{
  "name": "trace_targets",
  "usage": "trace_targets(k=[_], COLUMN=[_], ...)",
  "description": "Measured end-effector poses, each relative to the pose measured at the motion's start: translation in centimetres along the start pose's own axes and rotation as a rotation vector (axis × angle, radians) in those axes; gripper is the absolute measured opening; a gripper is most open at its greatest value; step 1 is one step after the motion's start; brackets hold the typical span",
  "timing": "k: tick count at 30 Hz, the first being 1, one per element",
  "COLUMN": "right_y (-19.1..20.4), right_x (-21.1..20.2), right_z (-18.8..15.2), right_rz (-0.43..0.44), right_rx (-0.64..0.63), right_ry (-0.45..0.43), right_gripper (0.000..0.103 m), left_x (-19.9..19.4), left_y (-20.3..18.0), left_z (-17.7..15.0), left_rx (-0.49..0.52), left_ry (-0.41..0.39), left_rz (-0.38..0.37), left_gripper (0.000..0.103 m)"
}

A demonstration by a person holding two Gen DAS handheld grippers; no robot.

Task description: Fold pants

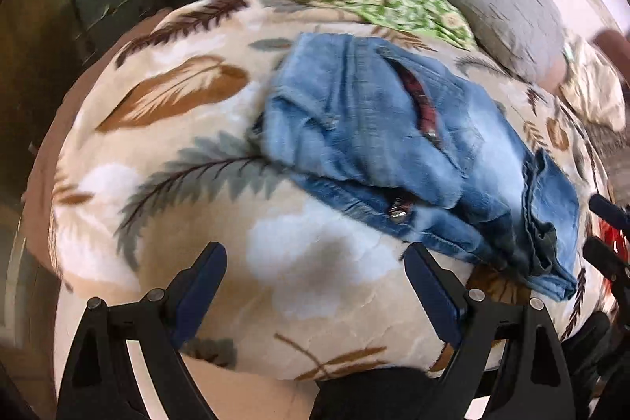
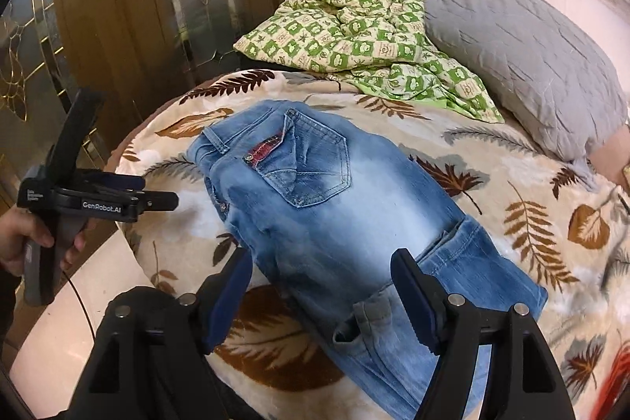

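On the bed: one pair of blue jeans (image 2: pixel 334 223) lies folded on one leaf blanket (image 2: pixel 512 223), near its middle.
Jeans count: one pair, with one back pocket (image 2: pixel 315 164) facing up and one red tag (image 2: pixel 267 146) beside the pocket.
Jeans ends: waist at 11 o'clock in the right wrist view, leg ends at 5 o'clock.
Pillows: one grey pillow (image 2: pixel 523 58) at 2 o'clock.
Quilts: one green and cream quilt (image 2: pixel 362 38) at 12 o'clock, touching the grey pillow.
Left tongs (image 1: pixel 315 254): one pair, fingers wide apart, nothing between them, over bare blanket just beside the jeans.
Right tongs (image 2: pixel 321 262): one pair, fingers apart, over the jeans' leg part, not pinching it.
Hands: one hand (image 2: pixel 35 239) at 9 o'clock in the right wrist view, holding the left tongs' handle.
Doors: one brown door (image 2: pixel 138 6) with glass at 10 o'clock.
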State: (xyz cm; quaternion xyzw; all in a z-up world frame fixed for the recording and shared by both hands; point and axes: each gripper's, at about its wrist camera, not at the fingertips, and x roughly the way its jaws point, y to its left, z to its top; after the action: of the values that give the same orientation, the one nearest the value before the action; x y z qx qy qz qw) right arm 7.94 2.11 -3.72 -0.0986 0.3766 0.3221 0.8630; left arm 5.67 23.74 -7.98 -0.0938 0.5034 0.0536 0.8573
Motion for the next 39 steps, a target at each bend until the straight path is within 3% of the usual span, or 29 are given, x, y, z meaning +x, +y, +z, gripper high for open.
trace_targets(k=[5,10,17,22,27,30,34,37,39], right_y=[-1.5,-4.5,-10.4,-13.0,-13.2,-12.4,-11.1,-10.0,-9.3], right_x=[0.5,-0.1,-2.2,-3.3,-3.3,-3.3,-2.9,-2.2,-1.1], right_z=[-0.5,-1.9,-4.3,-6.4,-8.4,-9.1,-9.5,-9.8,-10.1], right_rz=[-0.02,-0.056,-0.108,-0.089,-0.042,-0.024,-0.002,0.015,0.017], right_rx=[0.045,0.112,0.199,0.192,0.18,0.16,0.114,0.076,0.044], right_ry=[0.028,0.04,0.072,0.104,0.121,0.113,0.12,0.144,0.183], right_gripper=[0.076,0.076,0.076,0.076,0.076,0.076,0.076,0.076,0.073], left_x=[0.3,0.0,1.8,3.3,3.7,3.2,5.7,7.3,7.9], left_y=[-1.6,-6.3,-15.8,-19.6,-21.6,-23.0,-23.3,-23.1,-23.3], left_z=[0.6,0.6,0.6,0.8,1.5,1.4,1.5,1.0,0.5], left_rx=[0.058,0.199,0.353,0.34,0.281,0.339,0.328,0.288,0.293], left_ry=[0.001,-0.011,0.034,0.092,0.128,0.107,0.196,0.264,0.297], left_rz=[-0.012,-0.051,-0.213,-0.283,-0.349,-0.309,-0.227,-0.269,-0.306], left_gripper=[0.092,0.092,0.092,0.092,0.092,0.092,0.092,0.091,0.079])
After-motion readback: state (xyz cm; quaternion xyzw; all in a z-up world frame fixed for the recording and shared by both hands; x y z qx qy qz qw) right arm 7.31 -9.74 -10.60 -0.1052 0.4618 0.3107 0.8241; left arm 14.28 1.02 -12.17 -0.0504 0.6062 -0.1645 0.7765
